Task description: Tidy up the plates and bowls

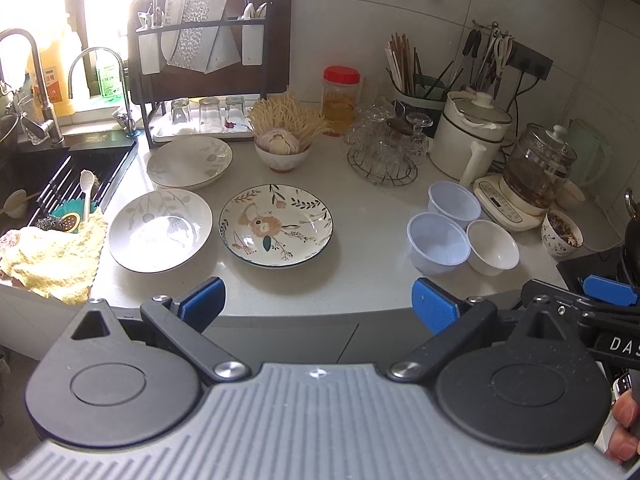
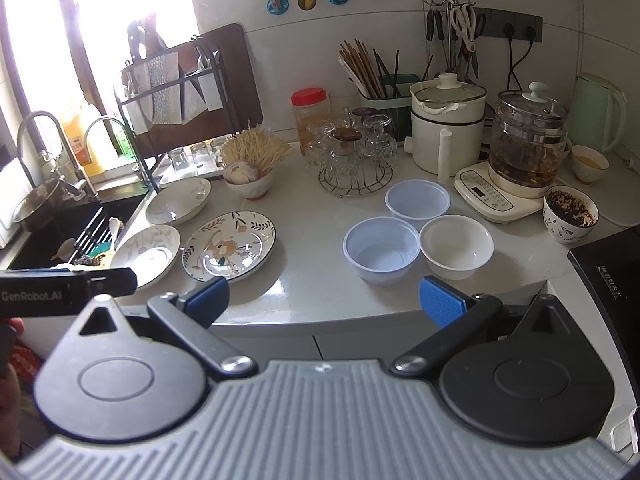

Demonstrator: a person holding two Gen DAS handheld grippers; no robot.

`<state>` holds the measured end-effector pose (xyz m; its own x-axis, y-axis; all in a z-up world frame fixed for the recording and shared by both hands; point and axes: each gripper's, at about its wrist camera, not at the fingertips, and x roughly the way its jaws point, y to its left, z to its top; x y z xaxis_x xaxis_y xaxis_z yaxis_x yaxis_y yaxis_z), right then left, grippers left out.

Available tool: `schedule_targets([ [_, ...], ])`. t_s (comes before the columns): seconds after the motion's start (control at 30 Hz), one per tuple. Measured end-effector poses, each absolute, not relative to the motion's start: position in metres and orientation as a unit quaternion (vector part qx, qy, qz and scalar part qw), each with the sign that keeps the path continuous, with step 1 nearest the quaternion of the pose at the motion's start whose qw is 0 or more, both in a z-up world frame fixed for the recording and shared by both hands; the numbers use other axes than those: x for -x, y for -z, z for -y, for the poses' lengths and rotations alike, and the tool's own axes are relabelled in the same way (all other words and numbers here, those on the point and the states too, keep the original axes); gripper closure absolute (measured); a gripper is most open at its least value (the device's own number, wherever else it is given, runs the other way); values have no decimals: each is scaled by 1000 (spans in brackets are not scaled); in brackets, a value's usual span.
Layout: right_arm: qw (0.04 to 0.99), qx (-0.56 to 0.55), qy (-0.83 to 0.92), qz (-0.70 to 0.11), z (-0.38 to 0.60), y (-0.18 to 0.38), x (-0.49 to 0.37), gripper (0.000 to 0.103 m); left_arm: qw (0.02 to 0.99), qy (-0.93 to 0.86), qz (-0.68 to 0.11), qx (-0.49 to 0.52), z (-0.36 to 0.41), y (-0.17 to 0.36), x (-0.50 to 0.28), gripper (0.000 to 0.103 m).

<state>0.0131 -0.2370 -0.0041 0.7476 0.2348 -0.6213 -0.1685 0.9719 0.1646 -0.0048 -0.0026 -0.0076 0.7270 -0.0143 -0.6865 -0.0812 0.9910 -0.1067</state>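
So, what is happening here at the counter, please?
A person holds two tools, both open and empty, at the counter's front edge. Nothing is grasped yet. The left tool faces three plates lying apart: the floral plate and two pale leaf-pattern plates. The right tool faces three small bowls close together: two translucent plastic bowls and a white bowl. Nothing is stacked yet.

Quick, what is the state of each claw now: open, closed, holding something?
Left claw: open, holding nothing.
Right claw: open, holding nothing.
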Motion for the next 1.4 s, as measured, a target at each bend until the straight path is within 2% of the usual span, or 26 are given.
schedule_targets([
  [1.4,928,-52,-143,-341,233,4,-10,0,929,-32,-361,77,-1,7,19,2],
])
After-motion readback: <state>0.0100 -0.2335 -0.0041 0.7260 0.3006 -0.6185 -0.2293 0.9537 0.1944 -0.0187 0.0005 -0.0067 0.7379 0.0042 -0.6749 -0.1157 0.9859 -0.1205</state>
